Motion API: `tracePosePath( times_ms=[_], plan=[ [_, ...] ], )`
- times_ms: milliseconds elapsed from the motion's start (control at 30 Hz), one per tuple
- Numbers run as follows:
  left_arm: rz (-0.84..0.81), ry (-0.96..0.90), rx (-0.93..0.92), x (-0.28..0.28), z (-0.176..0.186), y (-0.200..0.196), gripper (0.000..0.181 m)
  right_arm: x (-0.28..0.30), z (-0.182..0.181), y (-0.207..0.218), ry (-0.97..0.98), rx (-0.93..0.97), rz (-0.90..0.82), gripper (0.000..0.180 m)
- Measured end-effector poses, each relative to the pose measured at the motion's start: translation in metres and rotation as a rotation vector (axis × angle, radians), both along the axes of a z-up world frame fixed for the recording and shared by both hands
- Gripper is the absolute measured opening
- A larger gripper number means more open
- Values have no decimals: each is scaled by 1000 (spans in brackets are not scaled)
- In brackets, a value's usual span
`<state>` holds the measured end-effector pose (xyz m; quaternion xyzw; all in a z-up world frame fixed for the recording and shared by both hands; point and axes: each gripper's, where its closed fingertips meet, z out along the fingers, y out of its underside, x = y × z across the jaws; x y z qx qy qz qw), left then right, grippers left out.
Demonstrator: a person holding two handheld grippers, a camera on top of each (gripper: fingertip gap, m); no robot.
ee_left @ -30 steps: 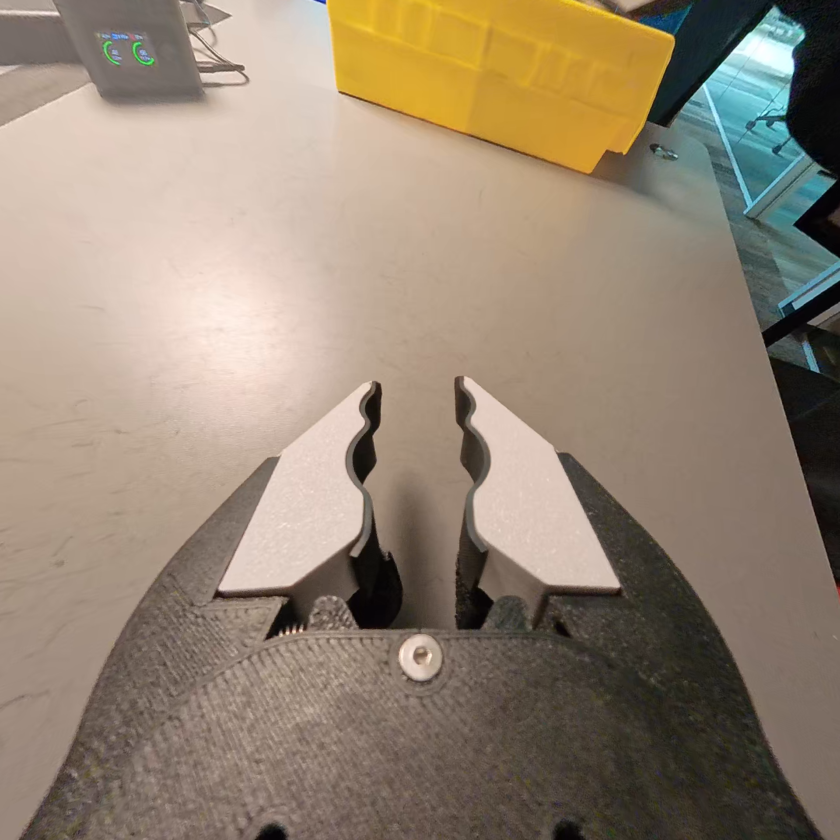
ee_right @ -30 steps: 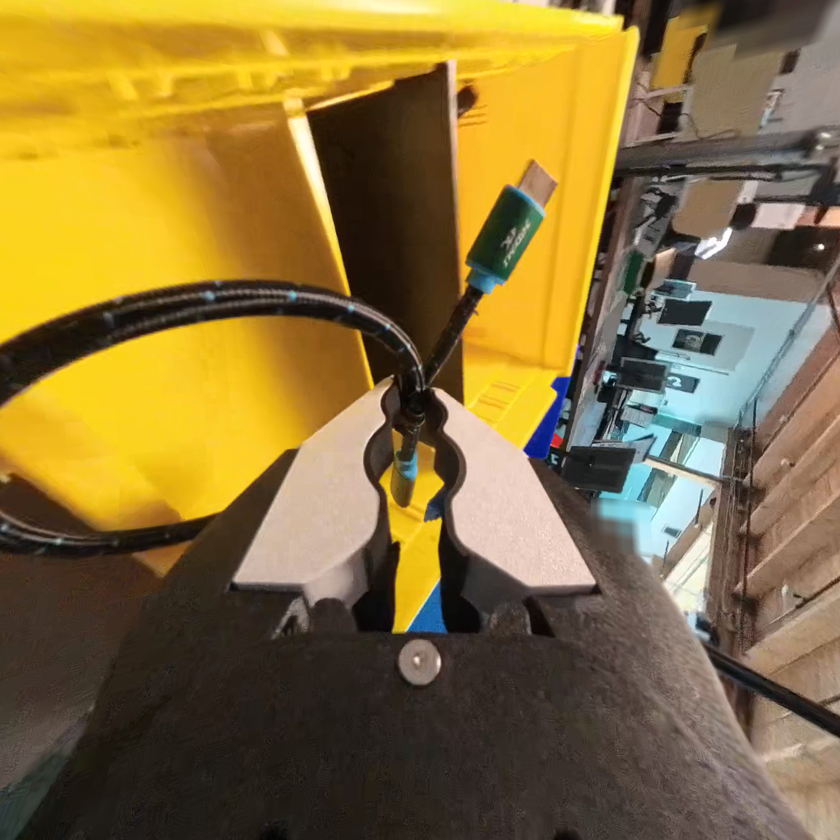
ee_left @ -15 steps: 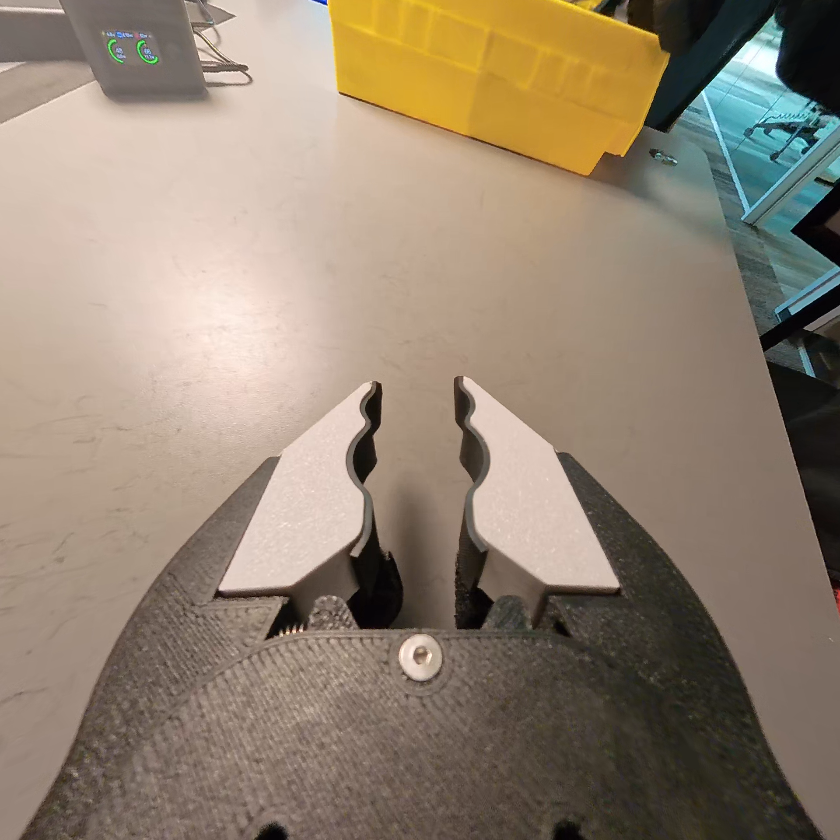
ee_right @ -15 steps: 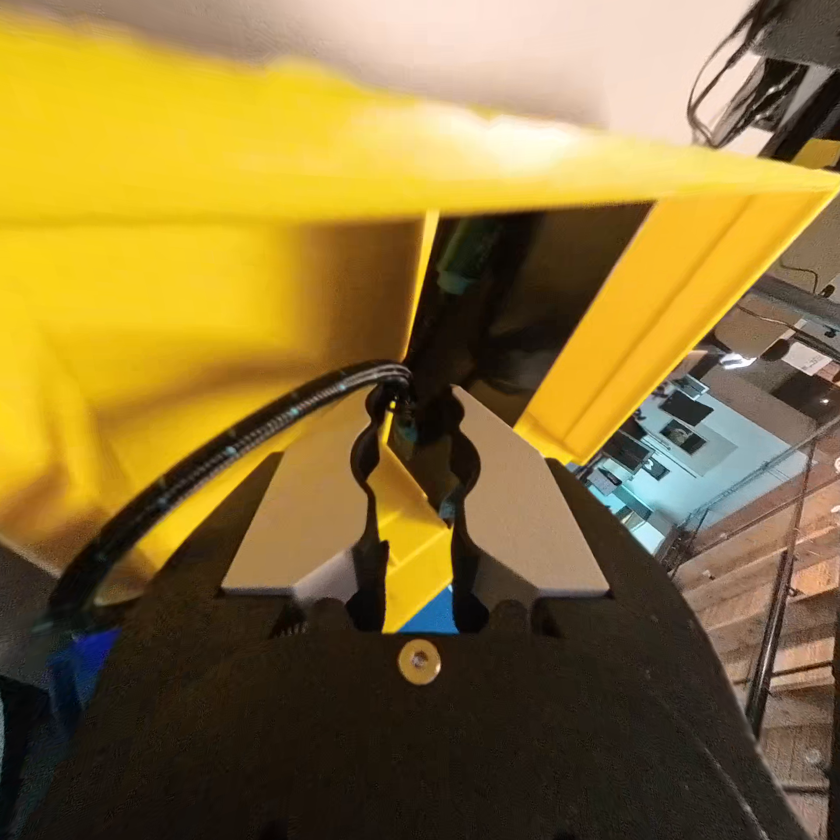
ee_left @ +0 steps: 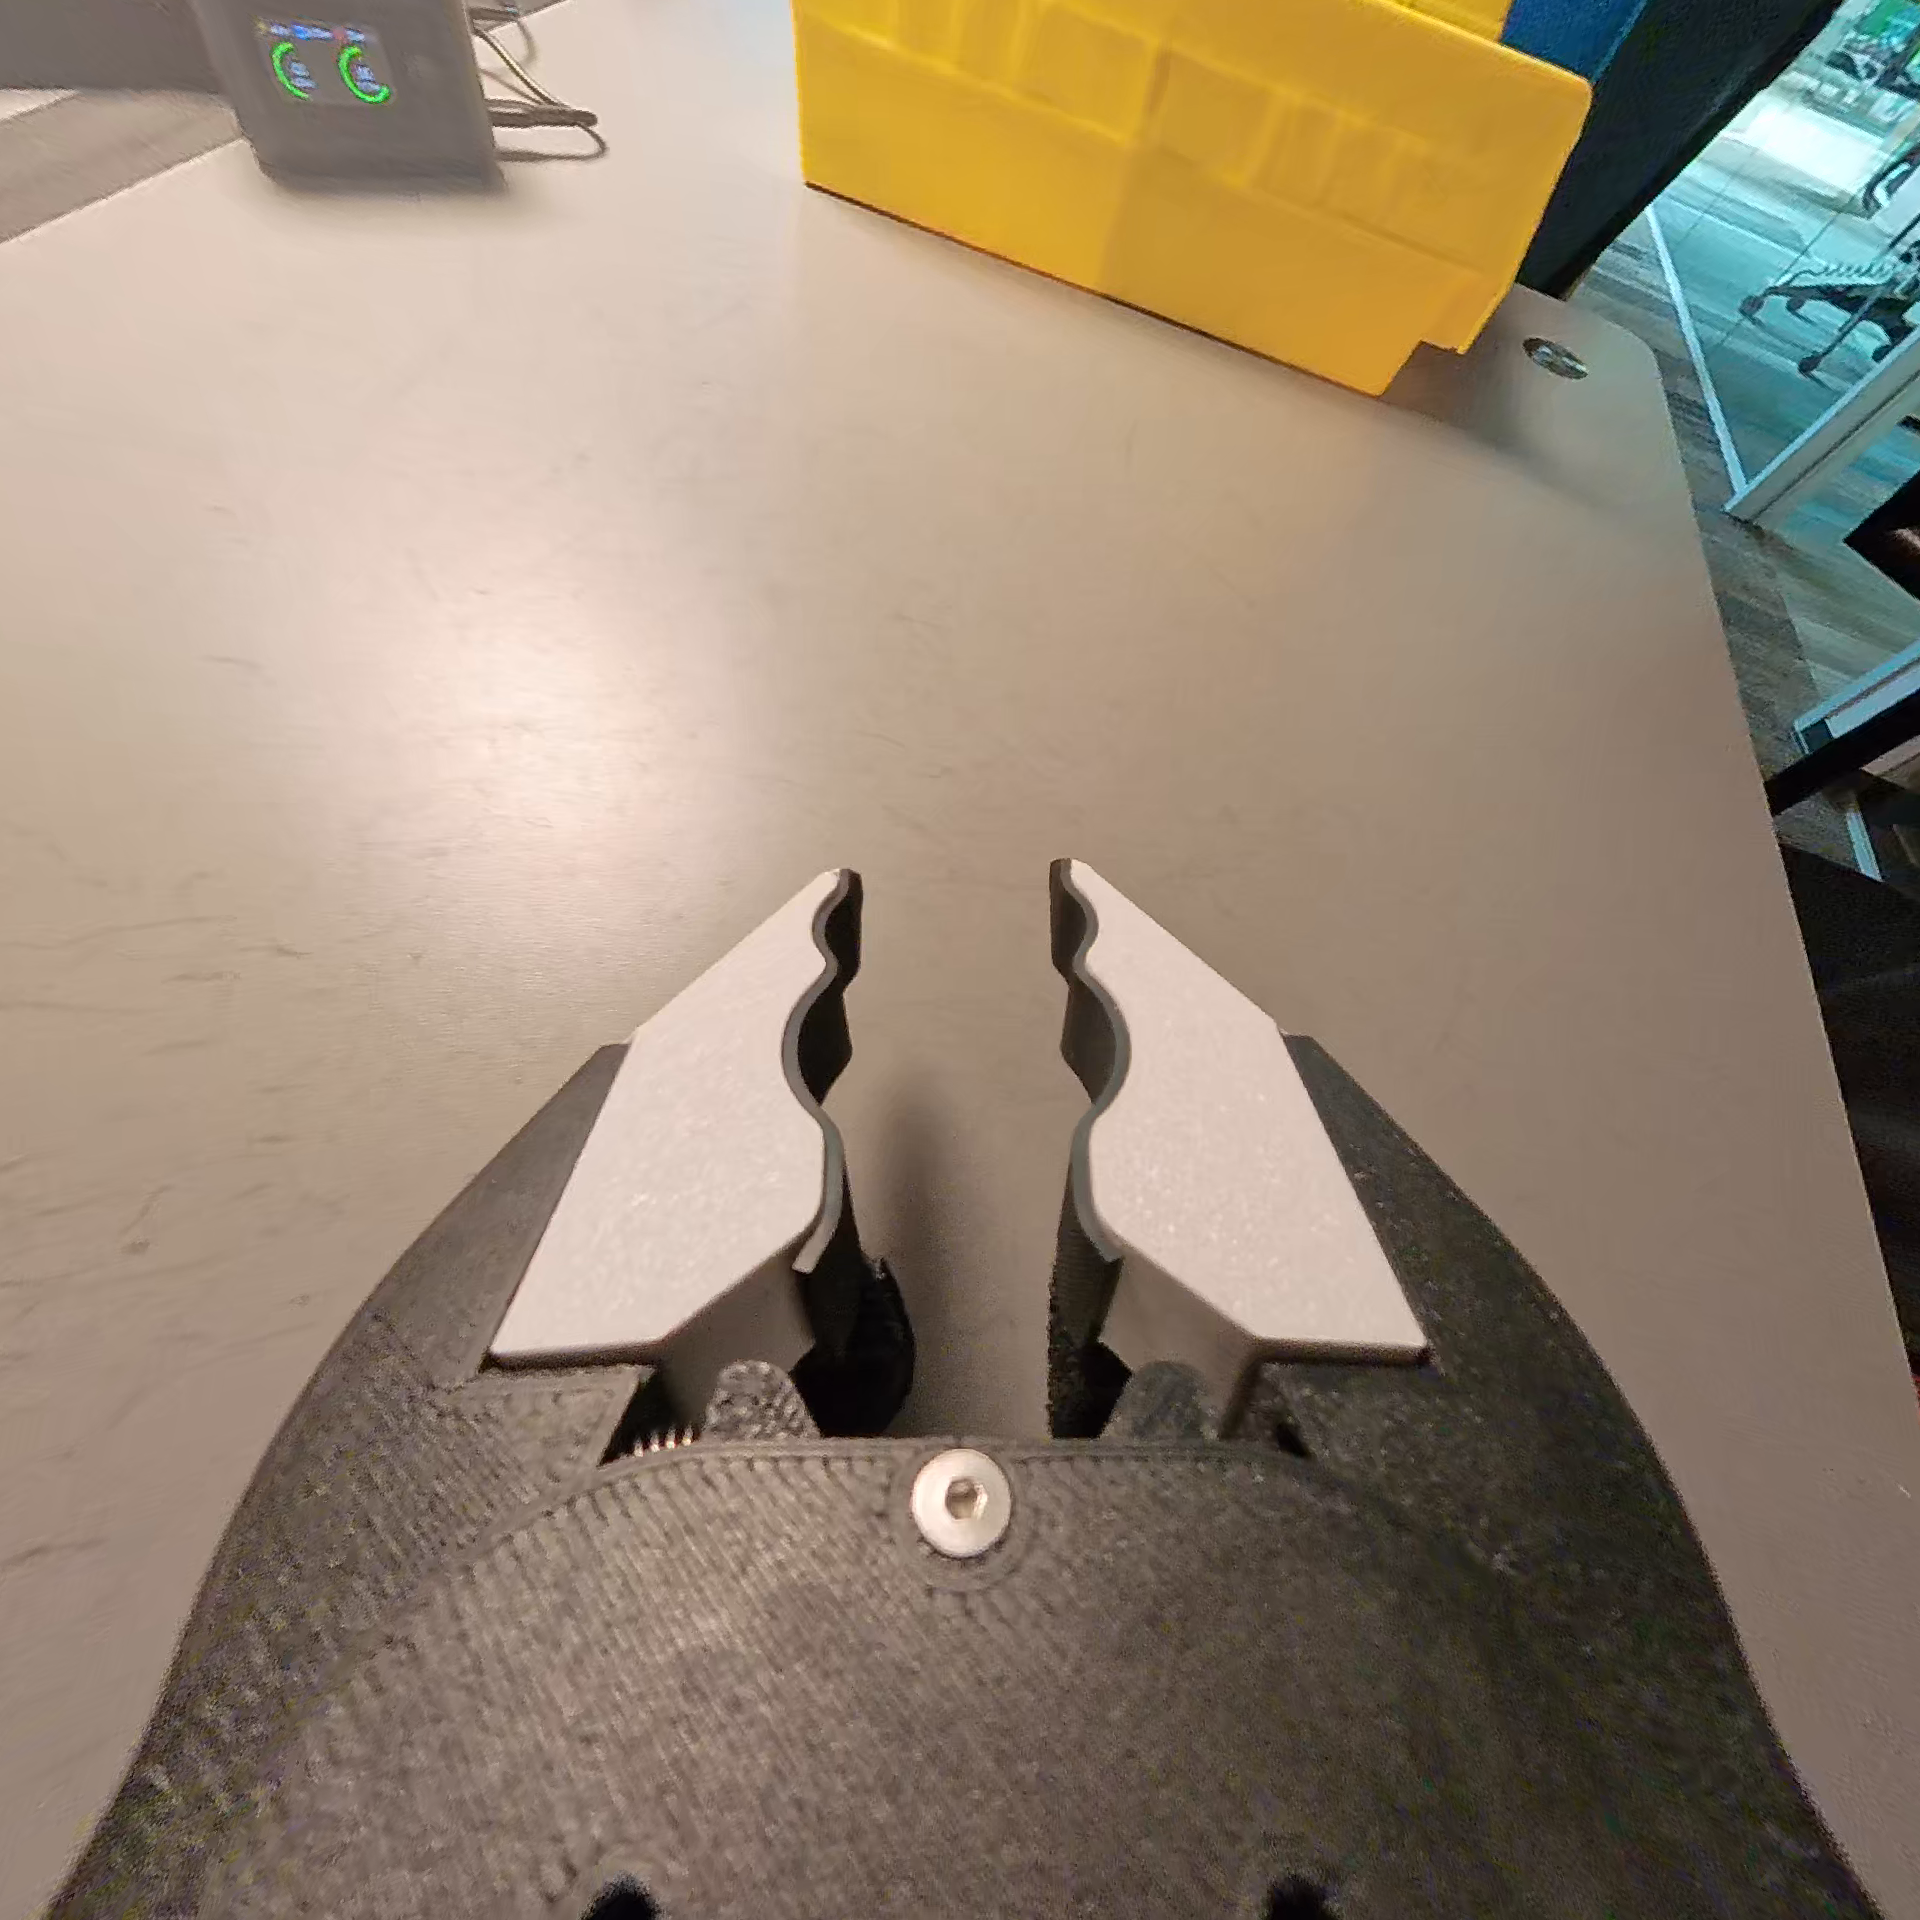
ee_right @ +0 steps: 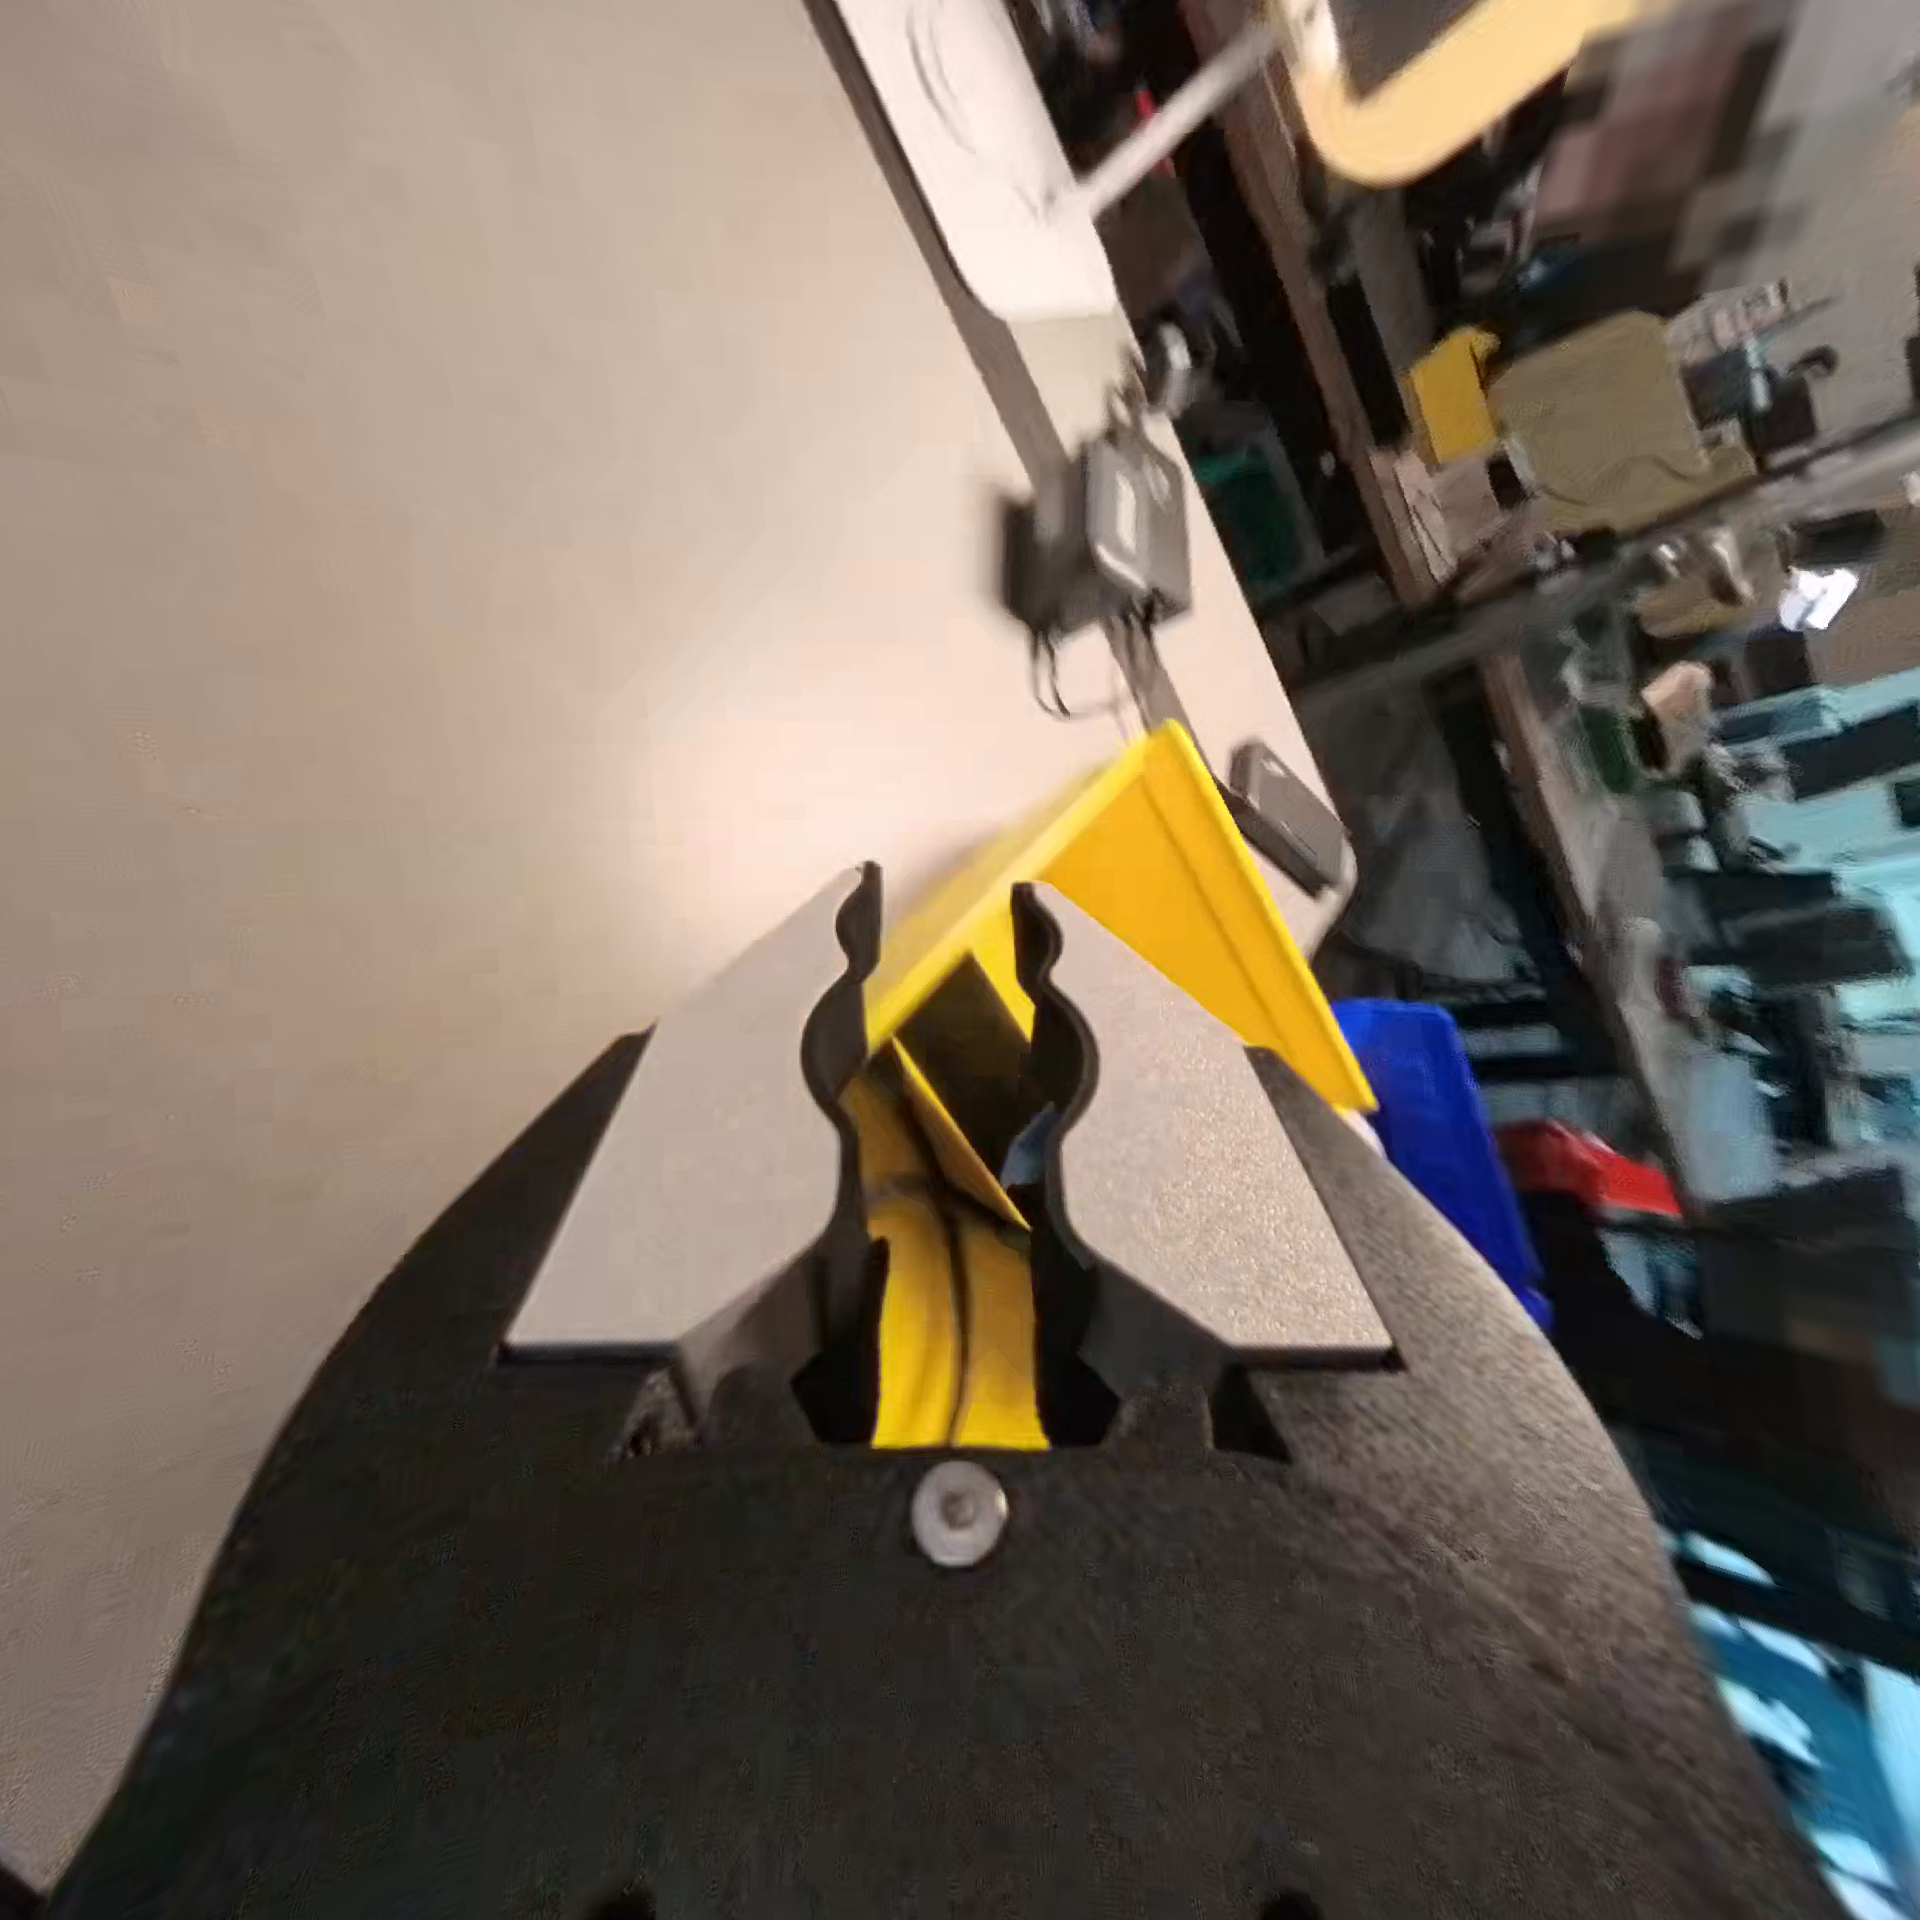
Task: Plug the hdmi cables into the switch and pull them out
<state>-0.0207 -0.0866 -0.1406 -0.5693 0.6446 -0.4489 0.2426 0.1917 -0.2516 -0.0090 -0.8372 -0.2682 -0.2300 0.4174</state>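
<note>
My left gripper is open and empty, low over the bare grey table. My right gripper is open and empty, held above the near corner of the yellow bin, with the view tilted and blurred. No HDMI cable is between its fingers. A thin dark line shows inside the bin behind the fingers; I cannot tell if it is the cable. No switch is in view. The yellow bin also shows in the left wrist view, at the table's far right.
A grey box with a lit display and its wires stands at the far left of the table. It also shows in the right wrist view. A blue bin sits beyond the yellow bin. The table's right edge drops to the floor.
My right gripper opened and let go of the braided cable with the teal plug, then swung up and away from the bin's inside. My left gripper shifted slightly forward.
</note>
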Motion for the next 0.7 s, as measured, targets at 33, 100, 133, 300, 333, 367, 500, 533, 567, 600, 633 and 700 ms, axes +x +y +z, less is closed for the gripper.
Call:
tracePosePath(
  times_ms=[33, 100, 133, 300, 333, 367, 500, 533, 567, 600, 633, 700],
  plan=[
    [9, 0, 1, 0, 0, 1, 38, -31, -4, 8, 83, 29, 52, 26],
    [27, 0, 0, 1, 0, 3, 40, -85, -25, 23, 219, 42, 132, 25],
    [39, 0, -5, 1, 0, 4, 41, -107, -42, 31, 272, 31, 163, 25],
    [134, -35, -70, -9, 7, 6, 48, -142, -146, 50, 330, -124, 173, 26],
    [158, -57, -88, -15, 11, 5, 48, -144, -159, 52, 339, -138, 166, 26],
    [196, -74, -106, -25, 16, 6, 49, -145, -164, 53, 349, -133, 163, 28],
    [354, -154, -83, -88, 67, 26, 55, -145, -163, 54, 385, -138, 165, 24],
    [411, -163, -39, -110, 84, 40, 57, -145, -164, 53, 400, -148, 168, 24],
    [482, -169, 18, -135, 102, 60, 59, -146, -164, 53, 411, -156, 174, 24],
    [568, -171, 84, -163, 119, 84, 61, -146, -164, 53, 420, -162, 178, 24],
    [670, -166, 148, -193, 134, 112, 61, -147, -164, 52, 426, -167, 182, 24],
    [881, -115, 257, -258, 152, 174, 60, -148, -165, 52, 438, -177, 191, 24]
  ],
)
